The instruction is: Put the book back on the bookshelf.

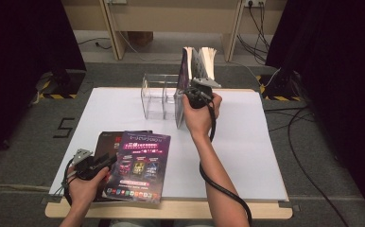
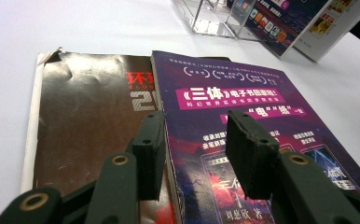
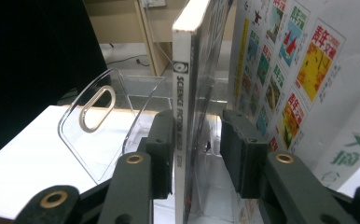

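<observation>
Meanwhile, at the far edge of the white surface (image 1: 247,142), we hold the right tool (image 1: 200,92) against a standing magazine (image 1: 184,90), upright just beside the clear acrylic rack (image 1: 158,94). In the right gripper view the magazine's white spine (image 3: 180,116) rises between the two black jaws: the left jaw lies against the spine, while the right jaw stands slightly off the glossy cover, so the jaws are parted around it and not pressing. A second publication, with rows of small colourful covers printed on its back (image 3: 304,74), stands just beside the first on its right. The rack's curved clear divider (image 3: 101,126), with its oval cut-out, stands to the left of the spine.

Near the surface's front-left corner we keep the left tool (image 1: 95,163) low over two magazines lying flat. A purple-covered magazine (image 2: 243,121) overlaps the right side of a dark brown one (image 2: 85,121) with a creased cover. In the left gripper view the jaws are parted about halfway, straddling the purple magazine's left edge and clamping nothing; we cannot tell whether the tips touch the covers.
</observation>
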Tool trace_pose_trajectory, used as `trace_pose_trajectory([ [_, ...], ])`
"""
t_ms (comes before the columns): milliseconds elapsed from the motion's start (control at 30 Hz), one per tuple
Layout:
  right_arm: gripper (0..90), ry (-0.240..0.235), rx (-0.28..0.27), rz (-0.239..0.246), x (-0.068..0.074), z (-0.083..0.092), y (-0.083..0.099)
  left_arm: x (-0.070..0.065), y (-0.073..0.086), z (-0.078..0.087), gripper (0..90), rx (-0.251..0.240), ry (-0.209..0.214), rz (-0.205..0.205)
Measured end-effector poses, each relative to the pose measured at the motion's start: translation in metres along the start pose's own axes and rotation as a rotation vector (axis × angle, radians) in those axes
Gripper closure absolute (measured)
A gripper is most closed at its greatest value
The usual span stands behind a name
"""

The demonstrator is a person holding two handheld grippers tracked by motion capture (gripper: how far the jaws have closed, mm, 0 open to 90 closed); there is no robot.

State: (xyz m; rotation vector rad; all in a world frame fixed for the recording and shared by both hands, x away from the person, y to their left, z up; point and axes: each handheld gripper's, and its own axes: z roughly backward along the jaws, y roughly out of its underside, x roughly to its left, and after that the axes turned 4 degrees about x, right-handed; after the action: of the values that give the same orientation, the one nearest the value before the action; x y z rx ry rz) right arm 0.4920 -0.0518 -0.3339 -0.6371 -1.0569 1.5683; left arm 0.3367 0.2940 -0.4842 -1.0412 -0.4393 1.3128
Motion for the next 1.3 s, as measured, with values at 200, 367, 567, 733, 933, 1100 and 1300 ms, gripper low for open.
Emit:
trace_pose_trajectory([
  [200,65.1,-0.006,0.008,-0.002,-0.001,0.002,0.006,0.000,0.000,0.000,57.2,0.003,-0.001,0.000],
  [367,65.0,-0.007,0.020,-0.001,-0.001,0.002,0.011,0.000,0.000,-0.001,57.2,0.005,-0.001,0.000],
  [567,65.0,-0.010,0.025,-0.002,-0.001,0.003,0.016,0.000,0.000,0.000,57.2,0.007,-0.002,-0.001],
  [733,65.0,-0.016,0.039,-0.003,-0.002,0.005,0.021,0.000,0.000,0.000,57.1,0.013,-0.006,-0.005],
  [933,65.2,-0.026,0.076,-0.004,-0.001,0.003,0.032,0.001,0.000,0.000,56.9,0.020,-0.012,-0.001],
  [1100,65.4,-0.031,0.110,-0.003,0.000,-0.001,0.042,0.001,0.000,-0.001,56.7,0.026,-0.012,0.001],
  [1300,65.6,-0.043,0.155,-0.003,0.003,-0.008,0.056,0.002,0.001,-0.002,55.9,0.044,-0.014,0.003],
])
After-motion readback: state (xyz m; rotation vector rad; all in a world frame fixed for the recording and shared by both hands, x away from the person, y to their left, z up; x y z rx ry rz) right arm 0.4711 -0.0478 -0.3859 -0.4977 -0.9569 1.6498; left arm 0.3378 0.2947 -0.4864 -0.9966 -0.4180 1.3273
